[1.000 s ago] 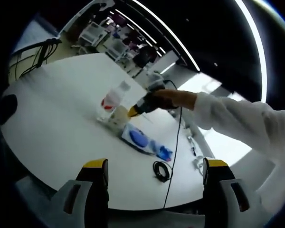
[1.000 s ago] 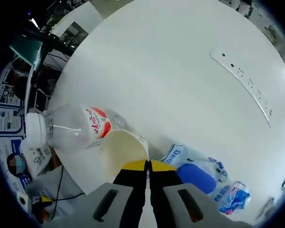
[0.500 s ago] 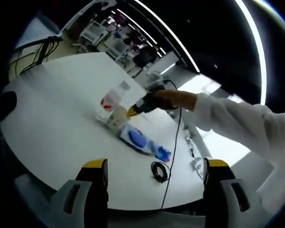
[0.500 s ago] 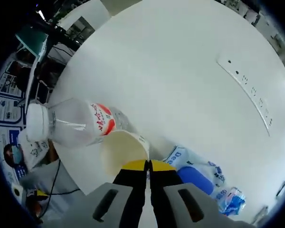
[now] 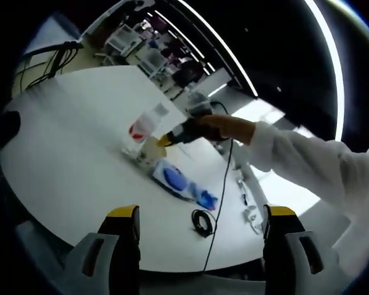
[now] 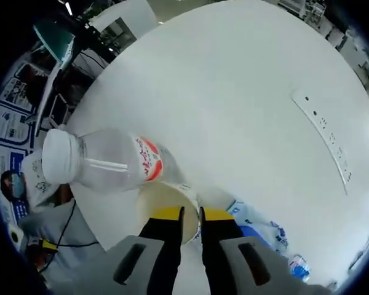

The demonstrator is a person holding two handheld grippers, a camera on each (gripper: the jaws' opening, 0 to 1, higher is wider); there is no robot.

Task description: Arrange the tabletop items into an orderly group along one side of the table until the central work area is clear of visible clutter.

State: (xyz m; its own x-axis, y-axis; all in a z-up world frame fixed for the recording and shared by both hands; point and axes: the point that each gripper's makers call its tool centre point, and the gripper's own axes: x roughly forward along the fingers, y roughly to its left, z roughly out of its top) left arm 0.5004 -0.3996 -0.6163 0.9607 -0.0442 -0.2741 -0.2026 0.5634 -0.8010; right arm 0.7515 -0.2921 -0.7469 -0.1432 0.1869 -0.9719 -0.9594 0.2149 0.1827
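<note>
Right claw (image 6: pixel 191 214) is seen with jaws slightly parted, straddling the rim of a paper cup (image 6: pixel 163 203), one jaw inside and one outside; whether the rim is actually pinched cannot be told. The cup stands on the white worktop (image 6: pixel 246 80) touching a clear plastic bottle (image 6: pixel 107 166) with white cap and red label. A blue-and-white plastic packet (image 6: pixel 258 230) lies just beside the cup. In the left gripper view the right claw (image 5: pixel 162 140) is seen at the cup (image 5: pixel 149 149), held by a hand (image 5: pixel 224 128) in a white sleeve; bottle (image 5: pixel 142 128) and packet (image 5: pixel 178 182) sit in one cluster, a coiled black cable (image 5: pixel 201 222) near the worktop (image 5: pixel 74 153) edge. Left claw (image 5: pixel 200 215) is spread wide, nothing between the jaws, held above the worktop edge
</note>
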